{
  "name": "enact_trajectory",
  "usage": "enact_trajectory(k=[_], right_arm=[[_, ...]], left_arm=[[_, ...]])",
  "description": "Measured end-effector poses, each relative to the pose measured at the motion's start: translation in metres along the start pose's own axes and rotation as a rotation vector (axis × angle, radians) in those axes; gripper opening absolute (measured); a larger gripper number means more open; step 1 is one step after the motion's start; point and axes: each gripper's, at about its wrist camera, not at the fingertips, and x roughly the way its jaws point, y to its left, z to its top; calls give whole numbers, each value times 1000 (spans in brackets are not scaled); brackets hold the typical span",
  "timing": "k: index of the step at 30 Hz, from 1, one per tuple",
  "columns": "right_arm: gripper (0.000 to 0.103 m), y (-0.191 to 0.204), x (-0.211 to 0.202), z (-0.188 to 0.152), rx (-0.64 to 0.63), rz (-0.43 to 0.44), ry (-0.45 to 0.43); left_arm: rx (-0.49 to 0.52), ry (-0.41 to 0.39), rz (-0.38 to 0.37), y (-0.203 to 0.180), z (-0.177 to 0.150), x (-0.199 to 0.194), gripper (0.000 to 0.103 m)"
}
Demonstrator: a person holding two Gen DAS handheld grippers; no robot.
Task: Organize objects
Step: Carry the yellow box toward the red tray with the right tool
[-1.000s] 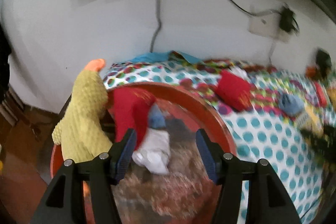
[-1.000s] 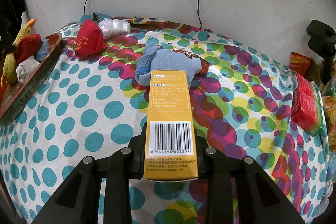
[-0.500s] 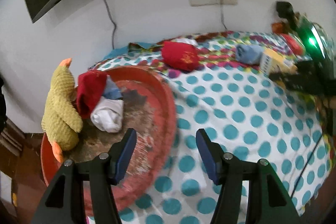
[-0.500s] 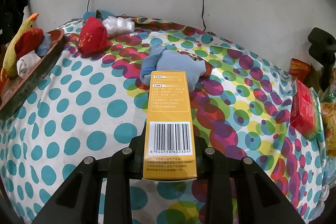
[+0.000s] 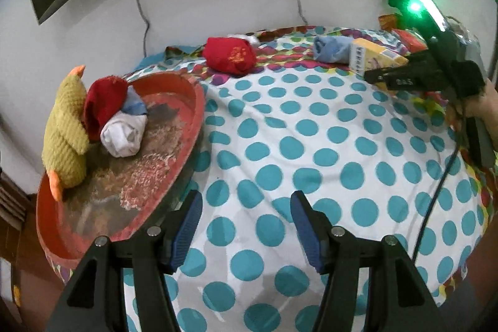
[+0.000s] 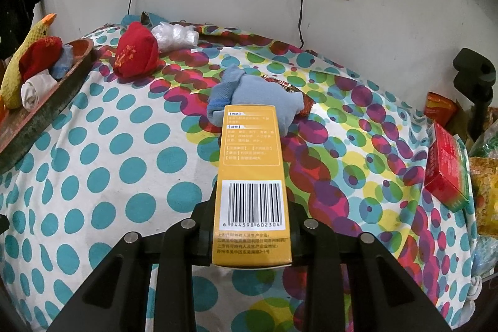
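Your right claw (image 6: 252, 226) is pinching a yellow carton (image 6: 252, 176) by its long sides, barcode face up, held above the tabletop (image 6: 109, 176) with its polka-dot cloth. The carton's far end points toward a rolled blue sock (image 6: 258, 95) lying near the middle of the tabletop, with a red-and-gold wrapper (image 6: 298, 97) just peeking out behind it; what that wrapper is, the view is too cramped to tell.

Your left claw (image 5: 246, 226) stands spread with nothing between its blue pads (image 5: 190, 226), hovering over the near left part of the tabletop, right beside the rim of the red tray (image 5: 193, 114). The tray sits at the tabletop's left edge and overhangs it. In its far end lie a yellow plush duck (image 5: 65, 129), a red sock bundle (image 5: 102, 101), a small blue sock (image 5: 133, 106) and a white sock roll (image 5: 124, 133), all pressed close together; the rest of the tray floor is bare and worn.

Toward the far left corner of the tabletop sits a red embroidered pouch (image 6: 135, 55), and touching it from behind is a crumpled clear plastic bag (image 6: 176, 36). Along the right edge rests a red box (image 6: 445, 164), with snack packets (image 6: 485, 176) piled beyond it.

From the left camera you can see your right hand (image 5: 485, 105) gripping its claw's handle near the right edge.
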Motion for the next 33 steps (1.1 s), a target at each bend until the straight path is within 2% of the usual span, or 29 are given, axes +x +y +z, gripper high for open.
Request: enact_trajectory(k=[3, 10, 14, 20, 26, 33], right_arm=[[29, -1, 0, 0, 0, -2, -1], [29, -4, -3, 1, -3, -9, -12], [29, -9, -8, 1, 55, 28, -20], [29, 2, -30, 19, 37, 3, -70], [29, 28, -54, 45, 19, 70, -110], [29, 88, -71, 79, -75, 220, -108]], left_arm=[[-21, -1, 24, 6, -3, 2, 60], [-92, 7, 14, 20, -10, 7, 60], [-97, -11, 21, 25, -13, 3, 60], [-88, -30, 15, 29, -13, -5, 60], [-94, -39, -9, 33, -13, -14, 60], [-74, -28, -6, 32, -17, -13, 60]])
